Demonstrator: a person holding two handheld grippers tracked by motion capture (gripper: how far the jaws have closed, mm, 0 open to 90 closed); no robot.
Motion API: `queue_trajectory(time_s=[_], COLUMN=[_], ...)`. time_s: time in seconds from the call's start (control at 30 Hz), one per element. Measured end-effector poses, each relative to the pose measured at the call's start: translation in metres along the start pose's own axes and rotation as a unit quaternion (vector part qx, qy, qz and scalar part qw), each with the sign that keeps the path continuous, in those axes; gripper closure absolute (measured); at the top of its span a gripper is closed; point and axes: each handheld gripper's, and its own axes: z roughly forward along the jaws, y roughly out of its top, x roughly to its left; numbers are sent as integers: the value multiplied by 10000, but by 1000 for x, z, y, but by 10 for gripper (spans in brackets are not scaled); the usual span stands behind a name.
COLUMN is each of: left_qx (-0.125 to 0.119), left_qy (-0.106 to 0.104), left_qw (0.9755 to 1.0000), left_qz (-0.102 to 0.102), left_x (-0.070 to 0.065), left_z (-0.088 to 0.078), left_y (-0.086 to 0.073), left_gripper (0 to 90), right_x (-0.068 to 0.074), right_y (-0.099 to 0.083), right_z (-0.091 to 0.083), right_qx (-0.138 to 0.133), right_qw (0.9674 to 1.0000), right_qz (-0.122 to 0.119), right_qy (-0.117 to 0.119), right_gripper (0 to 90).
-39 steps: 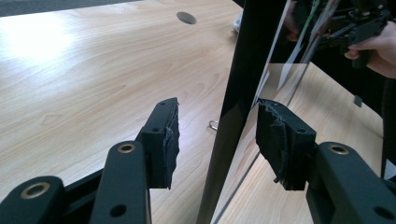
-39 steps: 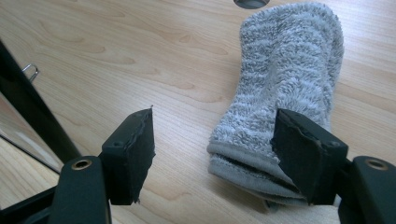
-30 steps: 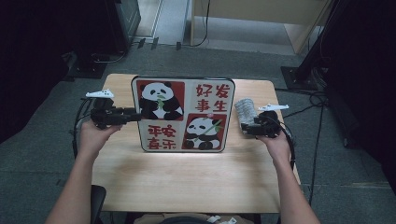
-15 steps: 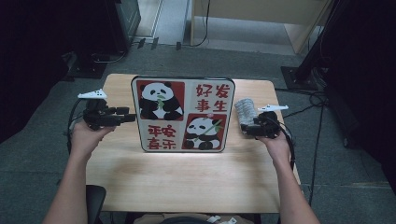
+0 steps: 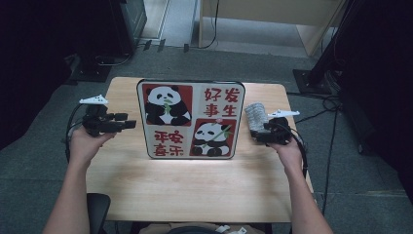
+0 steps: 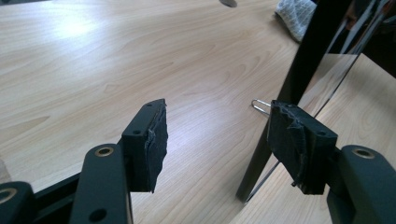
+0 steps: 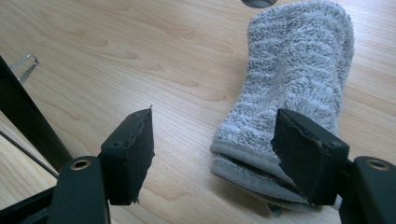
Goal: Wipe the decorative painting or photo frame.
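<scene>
Panda-printed upright board (image 5: 191, 119) stands released on the wooden table (image 5: 195, 185); my left gripper (image 6: 217, 140) has just been opening, nothing between. My right gripper (image 7: 219, 149), jaws apart, has yet to take the folded grey towel (image 7: 289, 93).

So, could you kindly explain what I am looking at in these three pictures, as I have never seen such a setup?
A person sits at a wooden table with a hand-held two-jaw tool in each hand. One camera looks down from above; the other two ride on the tools and look along their black jaws. The left gripper has just been opening, holds nothing, and sits beside a standing panda picture board. The right gripper is open, one jaw over a folded grey towel lying on the table; nothing is gripped.
</scene>
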Motion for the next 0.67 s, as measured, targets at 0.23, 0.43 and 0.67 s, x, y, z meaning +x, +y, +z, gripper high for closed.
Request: queue_trajectory(time_s=[0.23, 0.43, 0.67], left_qx=[52, 69, 108], left_qy=[130, 130, 114], left_qw=[9999, 9999, 9998], left_qz=[-55, -82, -95], left_x=[7, 8, 9], left_z=[4, 4, 5], left_y=[-2, -2, -3], left_gripper=[384, 381, 378], right_x=[-1, -4, -3], right_y=[-1, -2, -2], right_z=[1, 1, 2], right_qx=[3, -13, 1], right_qw=[10000, 10000, 10000], right_qz=[21, 74, 53], right_qy=[22, 26, 27], right_gripper=[290, 290, 290])
